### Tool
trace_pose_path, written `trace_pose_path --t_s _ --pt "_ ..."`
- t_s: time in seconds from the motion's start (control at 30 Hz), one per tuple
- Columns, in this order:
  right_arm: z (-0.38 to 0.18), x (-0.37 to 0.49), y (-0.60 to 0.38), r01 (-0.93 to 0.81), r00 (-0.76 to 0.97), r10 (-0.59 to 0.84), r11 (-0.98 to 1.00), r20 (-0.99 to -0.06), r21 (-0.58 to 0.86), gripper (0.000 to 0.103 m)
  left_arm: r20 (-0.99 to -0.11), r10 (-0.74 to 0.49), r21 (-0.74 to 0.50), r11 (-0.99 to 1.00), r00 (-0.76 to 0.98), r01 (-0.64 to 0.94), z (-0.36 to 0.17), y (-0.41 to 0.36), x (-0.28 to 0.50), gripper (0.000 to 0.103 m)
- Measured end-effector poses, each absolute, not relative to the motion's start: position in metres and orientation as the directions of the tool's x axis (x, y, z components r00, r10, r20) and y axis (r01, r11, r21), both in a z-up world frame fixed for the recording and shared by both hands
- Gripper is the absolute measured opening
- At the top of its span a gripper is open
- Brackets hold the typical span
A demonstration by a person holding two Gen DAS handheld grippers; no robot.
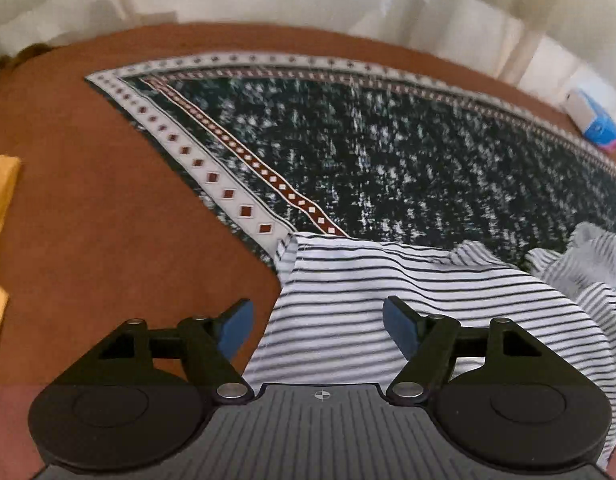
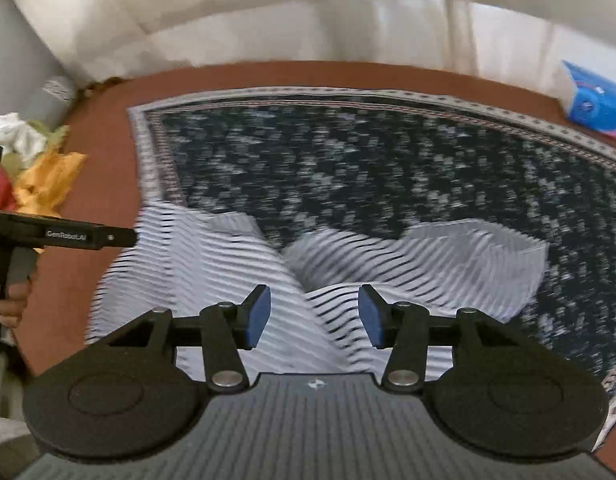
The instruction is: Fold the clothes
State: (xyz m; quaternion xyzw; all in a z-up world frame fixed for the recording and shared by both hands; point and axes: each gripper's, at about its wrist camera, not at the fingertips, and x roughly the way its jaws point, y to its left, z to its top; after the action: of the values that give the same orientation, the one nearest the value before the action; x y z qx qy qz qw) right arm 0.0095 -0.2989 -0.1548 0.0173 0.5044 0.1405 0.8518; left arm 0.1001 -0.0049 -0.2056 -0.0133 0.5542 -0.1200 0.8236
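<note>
So the striped shirt was lying rumpled on the near edge of a dark speckled mat, part of it spilling off the mat's left border onto the brown floor. Both tools were hanging right above it. The left gripper had its blue pads spread wide with nothing between them, one pad over the floor just left of the shirt and the other over the stripes. The right gripper was also spread and empty, sitting over the bunched middle of the shirt.

Only readable writing: "GenRobot.AI" in white on the black body of the other tool, left of the shirt in the right wrist view. A blue packet sat past the mat's far right corner, its print too blurry to read. Yellow cloth was heaped off the mat's left side.
</note>
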Motion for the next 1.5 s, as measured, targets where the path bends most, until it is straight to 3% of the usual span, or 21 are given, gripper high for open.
trace_pose_path --t_s 0.3,0.4,0.43,0.5,0.53,0.57,0.63,0.7,0.73,0.87,1.13,1.4,1.5 --pt "-0.191 0.055 -0.284 -0.212 0.418 0.165 0.974 -0.893 0.081 0.061 -0.917 -0.254 -0.173 0.948 0.307 0.269 -0.225 -0.019 0.112 0.081" --pt "-0.201 0.063 -0.271 -0.237 0.391 0.162 0.969 -0.906 0.071 0.061 -0.916 -0.257 -0.161 0.939 0.309 0.305 -0.224 -0.022 0.11 0.072" --pt "-0.203 0.066 -0.267 -0.244 0.385 0.159 0.967 -0.909 0.066 0.062 -0.915 -0.255 -0.155 0.937 0.312 0.313 -0.224 -0.022 0.11 0.066" --pt "-0.209 0.069 -0.261 -0.263 0.365 0.149 0.963 -0.919 0.052 0.063 -0.915 -0.249 -0.14 0.934 0.319 0.33 -0.222 -0.024 0.109 0.044" --pt "-0.211 0.07 -0.258 -0.273 0.355 0.143 0.961 -0.924 0.045 0.063 -0.915 -0.244 -0.128 0.931 0.322 0.342 -0.222 -0.025 0.108 0.014" --pt "-0.214 0.072 -0.254 -0.282 0.344 0.138 0.959 -0.929 0.037 0.061 -0.915 -0.244 -0.123 0.927 0.321 0.354 -0.221 -0.025 0.106 0.002" --pt "-0.217 0.072 -0.254 -0.284 0.307 0.141 0.957 -0.941 0.051 0.043 -0.911 -0.251 -0.12 0.92 0.327 0.372 -0.219 -0.026 0.102 0.0" --pt "-0.216 0.071 -0.253 -0.283 0.287 0.146 0.957 -0.947 0.062 0.013 -0.901 -0.271 -0.135 0.917 0.339 0.375 -0.215 -0.025 0.098 0.0" --pt "-0.213 0.07 -0.255 -0.278 0.284 0.155 0.958 -0.946 0.074 0.004 -0.895 -0.284 -0.147 0.916 0.343 0.373 -0.212 -0.024 0.096 0.0" --pt "-0.19 0.064 -0.266 -0.243 0.318 0.185 0.964 -0.93 0.108 0.004 -0.858 -0.353 -0.242 0.919 0.374 0.311 -0.184 -0.007 0.097 0.0" --pt "-0.074 0.054 -0.328 -0.154 0.555 0.2 0.979 -0.807 0.136 0.003 -0.707 -0.455 -0.326 0.889 0.541 0.322 -0.081 0.017 0.11 0.0" --pt "0.033 0.024 -0.35 -0.19 0.767 0.244 0.97 -0.594 0.153 0.003 -0.494 -0.546 -0.328 0.838 0.677 0.436 0.032 0.017 0.09 0.0" --pt "0.057 -0.009 -0.355 -0.221 0.811 0.269 0.963 -0.519 0.154 0.003 -0.48 -0.588 -0.346 0.809 0.651 0.476 0.042 0.025 0.06 0.0"
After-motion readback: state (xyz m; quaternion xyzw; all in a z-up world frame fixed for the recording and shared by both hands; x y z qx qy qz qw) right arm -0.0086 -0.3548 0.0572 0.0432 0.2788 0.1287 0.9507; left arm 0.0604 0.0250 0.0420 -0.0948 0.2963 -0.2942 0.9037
